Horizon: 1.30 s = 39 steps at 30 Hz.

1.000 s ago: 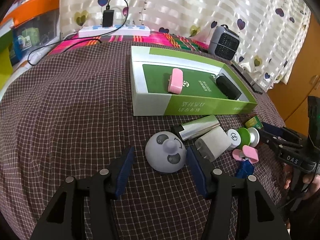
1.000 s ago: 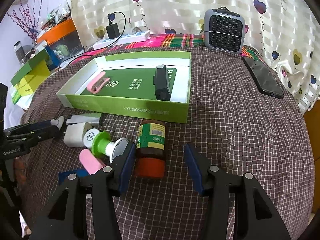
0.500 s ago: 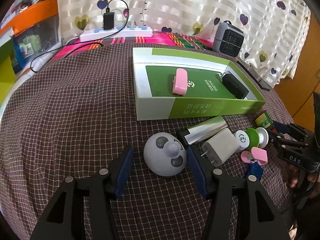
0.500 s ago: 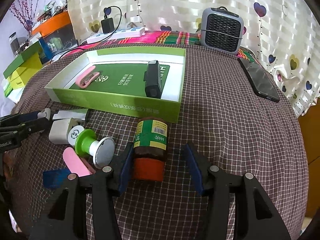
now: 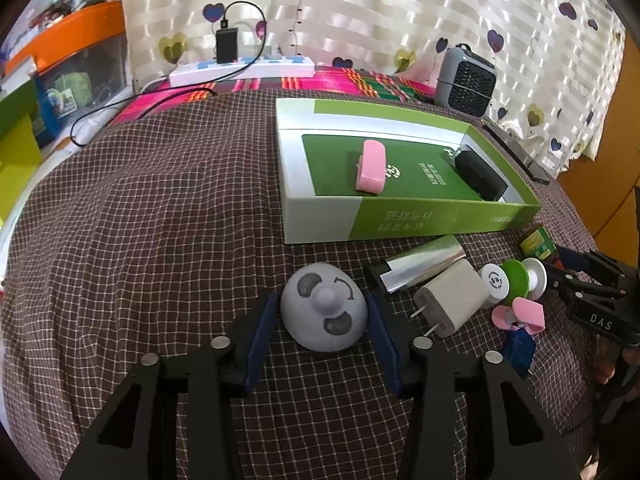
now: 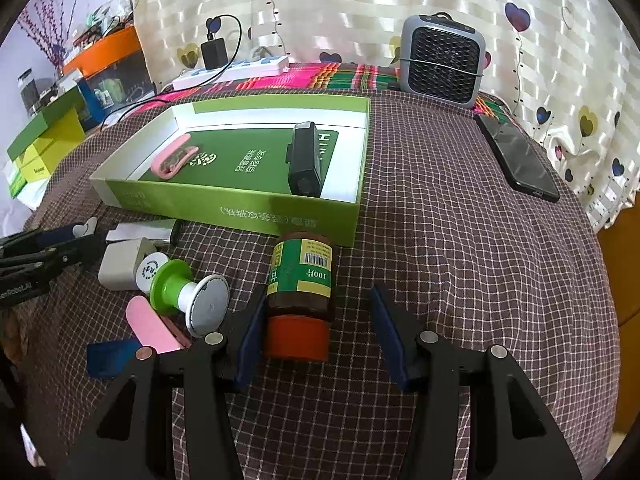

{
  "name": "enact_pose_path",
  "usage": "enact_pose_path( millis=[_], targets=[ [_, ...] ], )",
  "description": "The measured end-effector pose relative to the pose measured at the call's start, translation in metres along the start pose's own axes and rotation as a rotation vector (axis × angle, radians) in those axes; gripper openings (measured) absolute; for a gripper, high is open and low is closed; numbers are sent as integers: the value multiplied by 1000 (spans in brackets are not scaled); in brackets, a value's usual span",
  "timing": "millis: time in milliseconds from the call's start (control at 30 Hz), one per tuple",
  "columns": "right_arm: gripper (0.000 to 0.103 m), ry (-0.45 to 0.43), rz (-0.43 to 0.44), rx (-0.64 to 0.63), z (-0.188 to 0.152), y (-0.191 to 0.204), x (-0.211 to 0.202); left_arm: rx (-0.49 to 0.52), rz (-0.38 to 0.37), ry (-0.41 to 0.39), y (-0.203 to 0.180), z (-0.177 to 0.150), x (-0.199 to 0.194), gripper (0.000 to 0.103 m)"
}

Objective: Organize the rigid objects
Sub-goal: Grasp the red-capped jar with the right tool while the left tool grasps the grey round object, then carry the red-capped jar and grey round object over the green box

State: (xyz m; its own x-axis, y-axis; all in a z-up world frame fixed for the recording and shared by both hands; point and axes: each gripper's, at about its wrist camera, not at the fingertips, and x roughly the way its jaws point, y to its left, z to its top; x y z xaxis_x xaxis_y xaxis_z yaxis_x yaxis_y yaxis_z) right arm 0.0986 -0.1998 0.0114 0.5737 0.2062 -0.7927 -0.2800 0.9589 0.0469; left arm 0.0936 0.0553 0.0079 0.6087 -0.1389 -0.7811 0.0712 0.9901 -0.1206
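A grey egg-shaped toy (image 5: 324,314) with a drawn face sits on the checked cloth between the jaws of my left gripper (image 5: 322,340). The jaws are closing, and the blue pads stand close beside its sides with a thin gap on the left. A brown bottle (image 6: 300,276) with a green label and red cap lies between the jaws of my right gripper (image 6: 316,336). This gripper is open: the bottle lies against the left pad, with a wide gap to the right pad. The green and white box (image 5: 400,224) holds a pink case (image 5: 372,166) and a black block (image 5: 478,174).
Between the grippers lie a silver lighter (image 5: 420,264), a white charger (image 5: 452,300), a green spool (image 6: 170,286), a pink clip (image 6: 154,330) and a blue card (image 6: 110,356). A phone (image 6: 516,156), a small grey heater (image 6: 442,60) and a power strip (image 5: 240,70) are further back.
My left gripper's jaws have come in around the grey toy. The right gripper holds its opening around the bottle.
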Motion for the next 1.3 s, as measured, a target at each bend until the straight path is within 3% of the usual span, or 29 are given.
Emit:
enact_pose_path(
  millis=[133,300,1300],
  targets=[
    [50,-1,-2,-1,-1,1,-1,1,1,-3,0,-1,-1,43],
    [33,-7,0,13,-2,-2,-3,1,1,-4,-1,-1,-1,43],
    [33,-7,11,27,-3,-3,-5,2,-9,-10,1,3,-2,43]
  ],
)
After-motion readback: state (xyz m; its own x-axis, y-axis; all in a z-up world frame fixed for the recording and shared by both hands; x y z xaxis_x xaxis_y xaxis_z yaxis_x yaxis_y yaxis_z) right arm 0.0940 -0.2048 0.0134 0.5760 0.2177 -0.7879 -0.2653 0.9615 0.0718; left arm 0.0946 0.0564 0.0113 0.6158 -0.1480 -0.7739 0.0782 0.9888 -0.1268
